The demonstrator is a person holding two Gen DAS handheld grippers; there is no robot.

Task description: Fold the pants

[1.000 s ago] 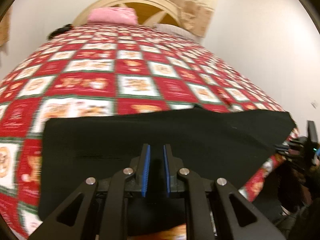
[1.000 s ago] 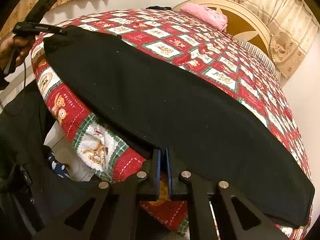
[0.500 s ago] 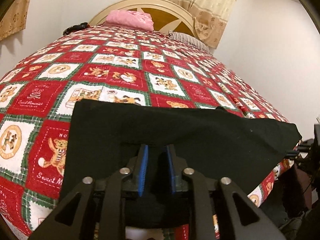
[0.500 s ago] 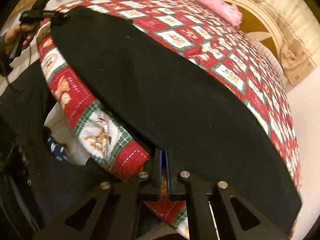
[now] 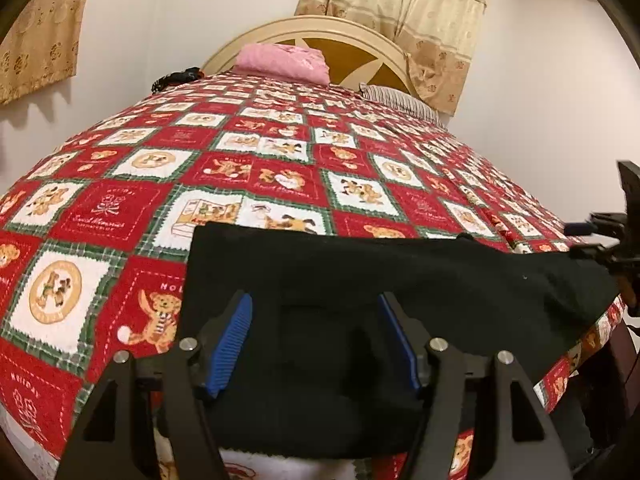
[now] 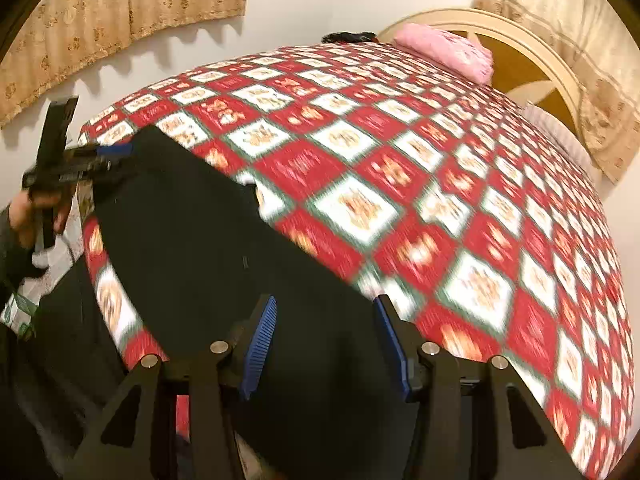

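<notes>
The black pants (image 5: 400,280) lie folded in a long band along the near edge of the bed (image 5: 280,152), flat on the red, white and green teddy-bear quilt (image 6: 440,200), with one end hanging slightly past the mattress corner. The left hand-held gripper (image 5: 316,344) sits low over the band with its jaws opening; the blue pads (image 5: 232,340) stand apart and press on nothing, though the cloth lies between and under them. The right hand-held gripper (image 6: 324,344) is above the other end of the band, its jaws also opening, pads clear of the fabric. No containers are in view. At the head of the bed a pink folded cloth (image 5: 284,60) rests against the cream headboard (image 5: 320,28), a striped pillow (image 5: 400,100) beside it and a small dark object (image 5: 176,78) near the wall. Beige curtains (image 5: 420,20) hang behind.
</notes>
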